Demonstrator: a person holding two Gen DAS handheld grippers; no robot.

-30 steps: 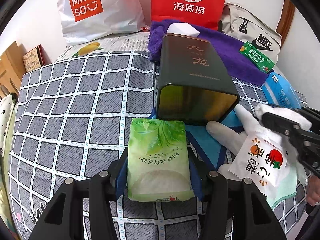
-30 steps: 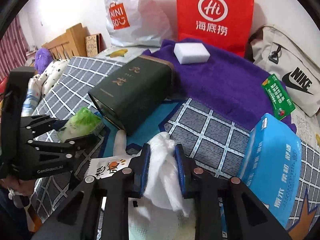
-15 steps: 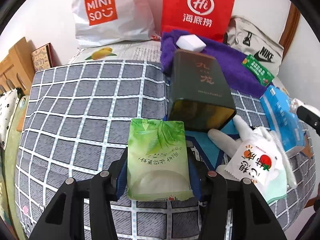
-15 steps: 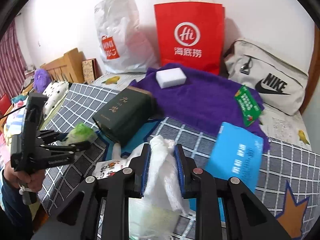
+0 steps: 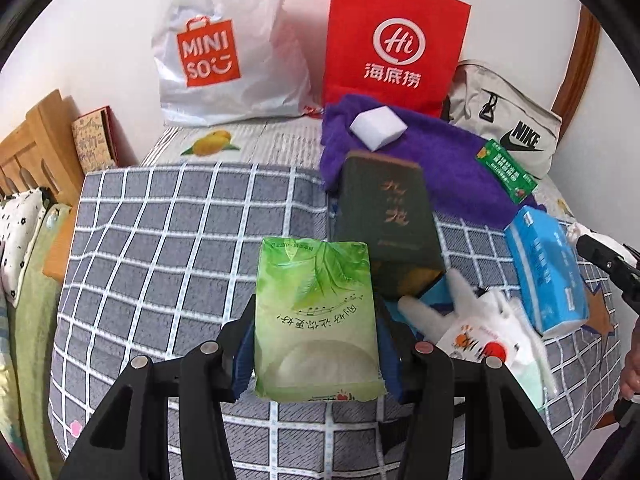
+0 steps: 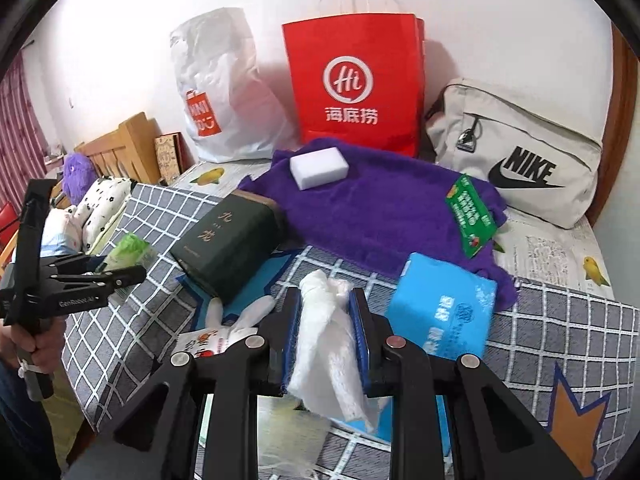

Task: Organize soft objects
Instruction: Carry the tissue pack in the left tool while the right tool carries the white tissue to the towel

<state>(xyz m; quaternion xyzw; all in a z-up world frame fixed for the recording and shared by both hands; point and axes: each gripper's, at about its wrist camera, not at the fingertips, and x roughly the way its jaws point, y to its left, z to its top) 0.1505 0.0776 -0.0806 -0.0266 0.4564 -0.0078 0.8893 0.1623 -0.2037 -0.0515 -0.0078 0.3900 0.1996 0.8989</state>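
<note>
Left wrist view: left gripper (image 5: 316, 344) clamped on green tissue pack (image 5: 314, 316), lower centre, lifted clear of checked bedspread (image 5: 160, 240); blue tissue pack (image 5: 544, 272) and white glove (image 5: 472, 312) unsorted at right, dark tin (image 5: 388, 216) just behind. Right wrist view: right gripper (image 6: 326, 340) clamped on white cloth (image 6: 326, 336), lower centre; neither load placed yet, purple towel (image 6: 384, 208) crowding centre.

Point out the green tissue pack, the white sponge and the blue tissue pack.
green tissue pack (image 5: 316, 316), left wrist view, front face.
white sponge (image 6: 319, 167), right wrist view, top face.
blue tissue pack (image 6: 444, 308), right wrist view, top face.
</note>
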